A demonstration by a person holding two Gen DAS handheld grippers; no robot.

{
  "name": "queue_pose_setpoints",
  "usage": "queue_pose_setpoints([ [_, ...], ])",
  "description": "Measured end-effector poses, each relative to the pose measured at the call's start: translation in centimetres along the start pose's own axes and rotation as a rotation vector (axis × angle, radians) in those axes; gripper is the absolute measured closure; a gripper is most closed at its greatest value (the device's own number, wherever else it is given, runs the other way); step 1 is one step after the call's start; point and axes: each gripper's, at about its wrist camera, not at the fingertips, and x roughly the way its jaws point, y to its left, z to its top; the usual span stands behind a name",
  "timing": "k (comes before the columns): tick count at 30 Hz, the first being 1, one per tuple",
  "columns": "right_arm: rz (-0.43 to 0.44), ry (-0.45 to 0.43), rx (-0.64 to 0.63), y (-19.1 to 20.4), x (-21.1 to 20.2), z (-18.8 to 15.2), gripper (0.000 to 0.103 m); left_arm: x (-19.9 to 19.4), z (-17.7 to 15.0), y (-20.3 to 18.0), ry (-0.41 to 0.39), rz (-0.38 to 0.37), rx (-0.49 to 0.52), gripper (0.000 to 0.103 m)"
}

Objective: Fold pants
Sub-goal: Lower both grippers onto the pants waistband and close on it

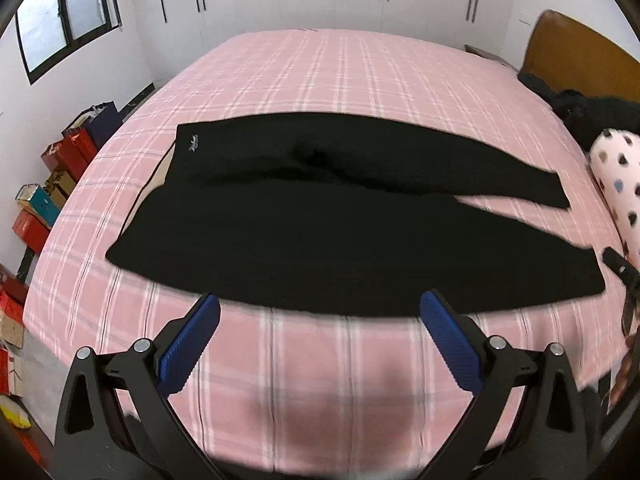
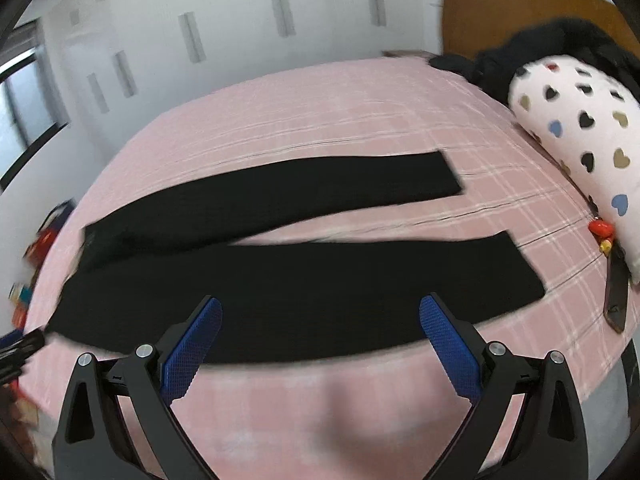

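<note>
Lying flat on the pink plaid bed [image 1: 360, 80], the black pants [image 1: 320, 220] are stretching from the waistband at the left to two parted leg ends at the right. The left hand-held gripper [image 1: 320, 312] is hovering over the bed's near edge, jaws spread wide and gripping nothing. The right hand-held gripper [image 2: 320, 316] is hanging above the nearer leg, equally wide. A heart-print pillow [image 2: 580, 128] is resting at far right.

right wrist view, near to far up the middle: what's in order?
right gripper → near pant leg → strip of pink plaid sheet → far pant leg → bare stretch of bed → white wardrobe doors
</note>
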Motion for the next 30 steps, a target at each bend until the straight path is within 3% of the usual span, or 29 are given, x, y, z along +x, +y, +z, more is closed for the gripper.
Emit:
queue_pose_setpoints([
  [4, 0.014, 0.023, 0.112, -7.8, 7.1, 6.9, 0.006, 3.7, 4.8, 3.3, -0.02, 0.015, -0.054, 0.005],
  [6, -0.022, 0.029, 0.101, -9.6, 10.0, 9.4, 0.006, 6.3, 8.1, 5.5, -0.037, 0.054, -0.067, 0.005],
  [12, -0.087, 0.064, 0.049, -12.5, 18.2, 14.5, 0.006, 13.8, 15.9, 12.3, -0.002, 0.124, -0.152, 0.005],
  [16, -0.119, 0.085, 0.029, -13.2, 22.9, 16.7, 0.005, 19.1, 19.7, 17.4, 0.038, 0.154, -0.269, 0.005],
  [21, -0.098, 0.114, 0.052, -13.5, 26.9, 18.9, 0.005, 25.1, 22.7, 23.0, 0.083, 0.203, -0.386, 0.005],
  [26, -0.157, 0.156, 0.048, -13.8, 29.8, 19.9, 0.005, 29.1, 24.1, 25.9, 0.117, 0.262, -0.435, 0.005],
  [30, -0.162, 0.18, 0.051, -13.5, 31.6, 19.8, 0.005, 32.6, 24.3, 26.9, 0.226, 0.245, -0.45, 0.005],
])
